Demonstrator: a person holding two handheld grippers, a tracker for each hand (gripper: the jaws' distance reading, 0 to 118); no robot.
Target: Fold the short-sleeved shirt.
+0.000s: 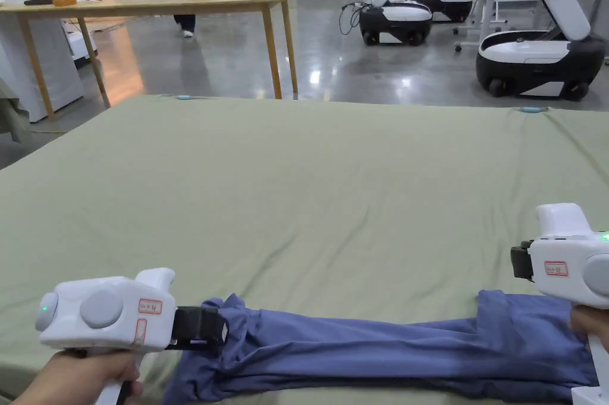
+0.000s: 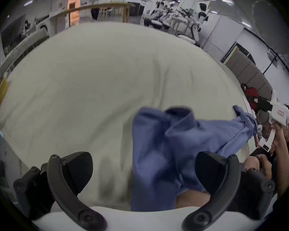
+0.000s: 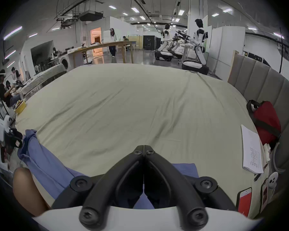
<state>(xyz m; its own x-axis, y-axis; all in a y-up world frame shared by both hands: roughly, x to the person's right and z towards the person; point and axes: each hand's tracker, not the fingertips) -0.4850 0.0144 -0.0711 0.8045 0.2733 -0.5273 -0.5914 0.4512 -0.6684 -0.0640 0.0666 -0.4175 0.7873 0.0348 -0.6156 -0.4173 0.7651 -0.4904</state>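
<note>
The blue shirt [image 1: 380, 347] lies bunched into a long band along the near edge of the green-sheeted bed [image 1: 309, 186], its long axis running side to side between my two tools. My left gripper [image 2: 143, 173] sits at the band's left end with its jaws spread wide, cloth lying between them but not pinched. My right gripper [image 3: 143, 148] is at the right end, jaws closed tip to tip, with blue cloth showing beneath them; I judge it has a pinch there. Both ends are equally close, so I reckon the next move is spreading the band away from me.
</note>
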